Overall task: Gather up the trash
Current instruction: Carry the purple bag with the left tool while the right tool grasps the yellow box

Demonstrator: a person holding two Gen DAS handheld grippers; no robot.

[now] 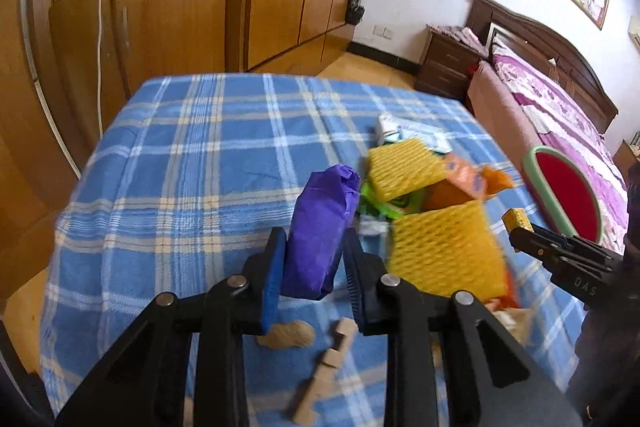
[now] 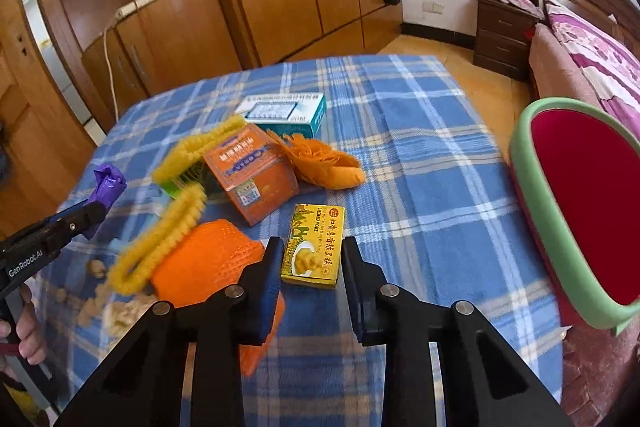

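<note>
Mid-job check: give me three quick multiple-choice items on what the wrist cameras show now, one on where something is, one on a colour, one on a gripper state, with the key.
1. Where is the red bin with the green rim?
A. at the table's right edge
B. at the middle of the blue plaid cloth
C. on the bed

2. What colour is the bag in the left gripper?
A. orange
B. purple
C. white

3. What is the right gripper doing?
A. closed on the yellow bean cake box
B. wide open over bare cloth
C. holding the teal box

Key: 1 A, the bin sits to the right, beyond the trash pile; 2 B, the purple bag stands pinched between the pads; 3 A, the fingers sit against both sides of the yellow bean cake box.
</note>
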